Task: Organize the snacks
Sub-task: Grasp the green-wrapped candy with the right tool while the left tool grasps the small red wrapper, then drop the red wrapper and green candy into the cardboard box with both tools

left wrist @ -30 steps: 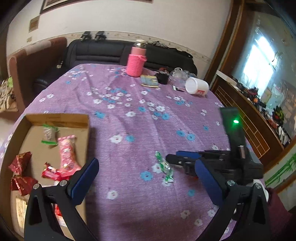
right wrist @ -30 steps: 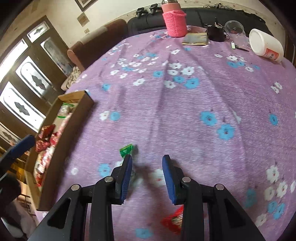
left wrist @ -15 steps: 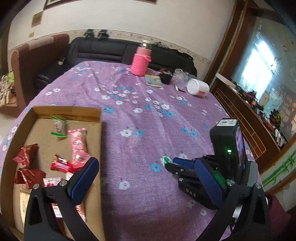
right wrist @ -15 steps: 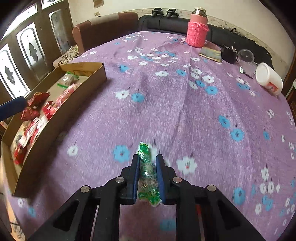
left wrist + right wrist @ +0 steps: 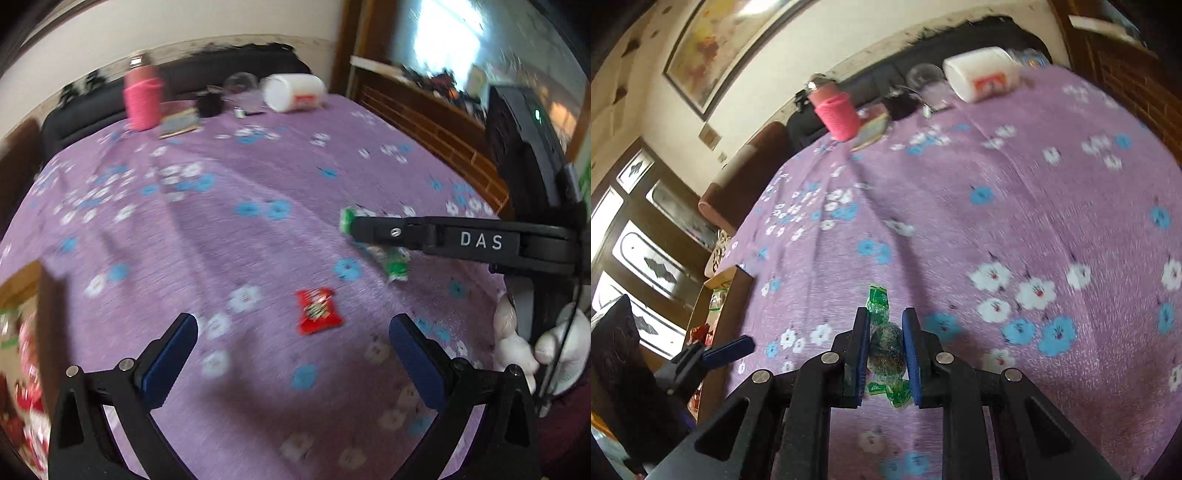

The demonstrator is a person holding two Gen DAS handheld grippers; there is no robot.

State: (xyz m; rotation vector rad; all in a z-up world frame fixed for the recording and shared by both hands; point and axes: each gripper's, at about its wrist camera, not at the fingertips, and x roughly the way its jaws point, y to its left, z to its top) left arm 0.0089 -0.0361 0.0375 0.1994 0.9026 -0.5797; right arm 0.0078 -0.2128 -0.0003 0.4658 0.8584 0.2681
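the right gripper (image 5: 885,350) has its two blue-padded fingers (image 5: 861,354) pressed in on a green-wrapped snack (image 5: 884,345), the twisted ends of the wrapper sticking out ahead of and behind the pads; in the left wrist view the same snack (image 5: 393,260) hangs under the dark finger arm, lifted clear of the purple flowered tablecloth (image 5: 1015,192); the left gripper (image 5: 293,350) is spread wide with nothing between its pads, hovering just short of a red snack packet (image 5: 317,310) that lies flat on the cloth between and a little beyond the fingertips.

judged from this, the step in hand is carrying the green snack toward the box, with the red packet likely next for the left side; the next move calls for swinging the right gripper leftward over the box wall and letting go only once above its floor; the left would need to drop and centre on the red packet before closing.

the cardboard box (image 5: 718,282) sits at the table's left edge; it already holds a clear packet with green trim and some red wrappers, though blur hides the count; at the far side stand a pink-sleeved bottle (image 5: 836,110) and a white tub (image 5: 980,74) lying on its side, contents not visible.
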